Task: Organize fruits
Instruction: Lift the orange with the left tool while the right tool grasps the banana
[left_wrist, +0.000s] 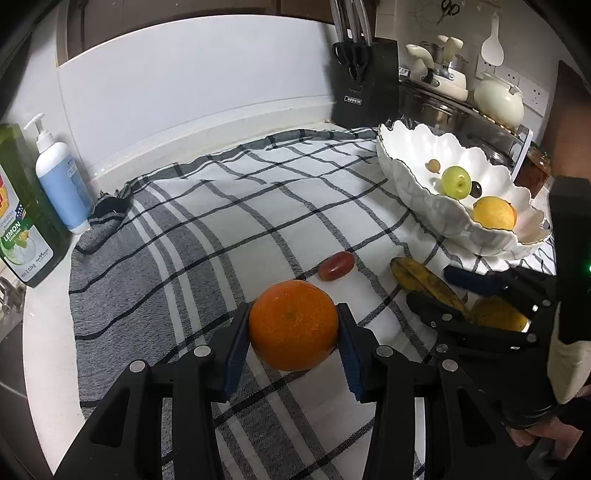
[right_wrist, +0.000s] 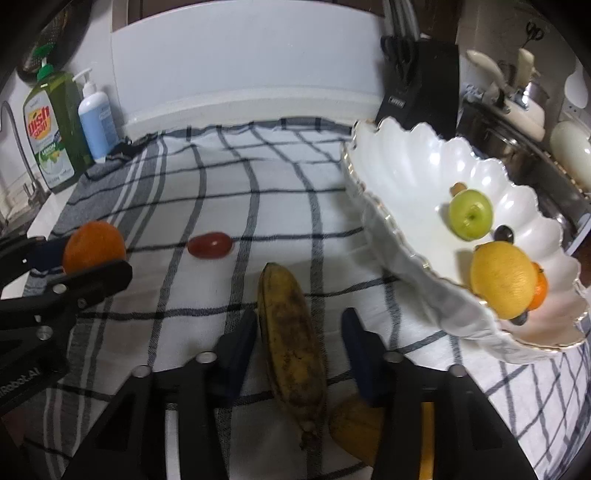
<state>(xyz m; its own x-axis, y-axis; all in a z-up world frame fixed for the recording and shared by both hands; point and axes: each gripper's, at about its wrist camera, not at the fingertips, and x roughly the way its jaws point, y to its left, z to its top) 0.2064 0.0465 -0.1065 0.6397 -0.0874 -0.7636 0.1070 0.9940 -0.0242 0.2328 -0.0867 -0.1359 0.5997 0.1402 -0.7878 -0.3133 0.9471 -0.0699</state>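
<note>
1. My left gripper (left_wrist: 293, 328) is clamped on an orange (left_wrist: 293, 325), both pads pressed to its sides, above the checked cloth (left_wrist: 207, 221) on the counter.
2. My right gripper (right_wrist: 299, 350) straddles a spotted banana (right_wrist: 291, 339); the left pad is at its skin, the right stands clear, so nothing is gripped.
3. A red grape (right_wrist: 210, 244) lies mid-cloth between the two grippers.
4. The white bowl (right_wrist: 402, 173) at the cloth's right edge holds a green apple (right_wrist: 471, 214) and a lemon (right_wrist: 502, 280).
</note>
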